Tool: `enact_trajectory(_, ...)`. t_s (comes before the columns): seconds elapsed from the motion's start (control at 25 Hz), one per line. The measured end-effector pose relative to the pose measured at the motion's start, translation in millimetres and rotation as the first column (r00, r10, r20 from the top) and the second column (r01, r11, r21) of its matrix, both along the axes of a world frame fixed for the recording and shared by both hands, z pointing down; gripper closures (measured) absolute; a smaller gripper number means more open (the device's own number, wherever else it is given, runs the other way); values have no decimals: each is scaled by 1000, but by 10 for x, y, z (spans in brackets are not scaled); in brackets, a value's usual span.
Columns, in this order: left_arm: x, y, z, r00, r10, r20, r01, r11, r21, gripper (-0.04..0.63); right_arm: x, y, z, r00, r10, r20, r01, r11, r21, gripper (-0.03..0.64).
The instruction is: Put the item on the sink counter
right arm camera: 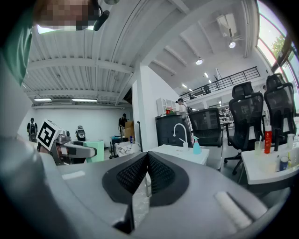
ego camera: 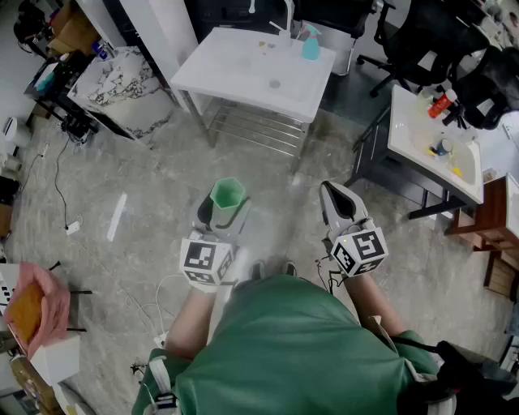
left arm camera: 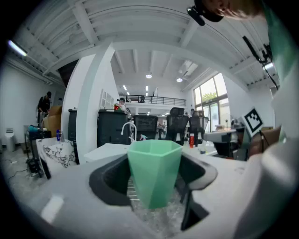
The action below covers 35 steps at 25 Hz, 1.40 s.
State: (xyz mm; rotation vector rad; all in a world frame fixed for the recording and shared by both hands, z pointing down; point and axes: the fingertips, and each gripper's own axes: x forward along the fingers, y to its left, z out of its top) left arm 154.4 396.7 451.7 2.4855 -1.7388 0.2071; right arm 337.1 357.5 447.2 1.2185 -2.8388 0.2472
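Observation:
A green faceted cup [ego camera: 228,197] stands upright between the jaws of my left gripper [ego camera: 223,209], which is shut on it and holds it above the floor. In the left gripper view the cup [left arm camera: 154,171] fills the gap between the black pads. My right gripper [ego camera: 338,203] is beside it, shut with nothing in it; its pads meet in the right gripper view [right arm camera: 145,175]. The white sink counter [ego camera: 235,69] with a faucet [ego camera: 287,16] is ahead, some way off, also seen in the left gripper view [left arm camera: 110,150] and the right gripper view [right arm camera: 180,154].
A blue spray bottle [ego camera: 310,44] stands on the sink counter's far right corner. A second white table [ego camera: 405,134] with bottles is at the right, with black office chairs [ego camera: 422,40] behind. A marble slab [ego camera: 122,85] leans at the left. Cables [ego camera: 58,182] lie on the floor.

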Motion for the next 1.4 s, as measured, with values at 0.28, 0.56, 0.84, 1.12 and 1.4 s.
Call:
enact_trajectory(0.28, 172, 36, 43, 1000, -22, 0, 22, 1000, -18, 284, 158, 17, 72, 1000, -18, -3, 18, 1000, -15, 615)
enact_trajectory(0.56, 84, 24, -106, 995, -101, -11, 101, 995, -7, 284, 179, -105, 49, 998, -48, 40, 48, 999, 0, 615)
enact_trajectory(0.84, -383, -84, -108, 983, -181, 6, 181, 983, 12, 284, -136, -365, 247, 995, -93, 25, 94, 994, -57, 615)
enact_trajectory(1.12, -1242, -707, 14, 980, -196, -32, 197, 980, 17, 284, -891, -1024, 290, 996, -78, -33, 76, 995, -69, 615)
enact_trajectory(1.4, -2344, -1546, -34, 984, -166, -60, 168, 986, 22, 284, -1961, -1807, 104, 997, -47, -63, 43, 997, -67, 615)
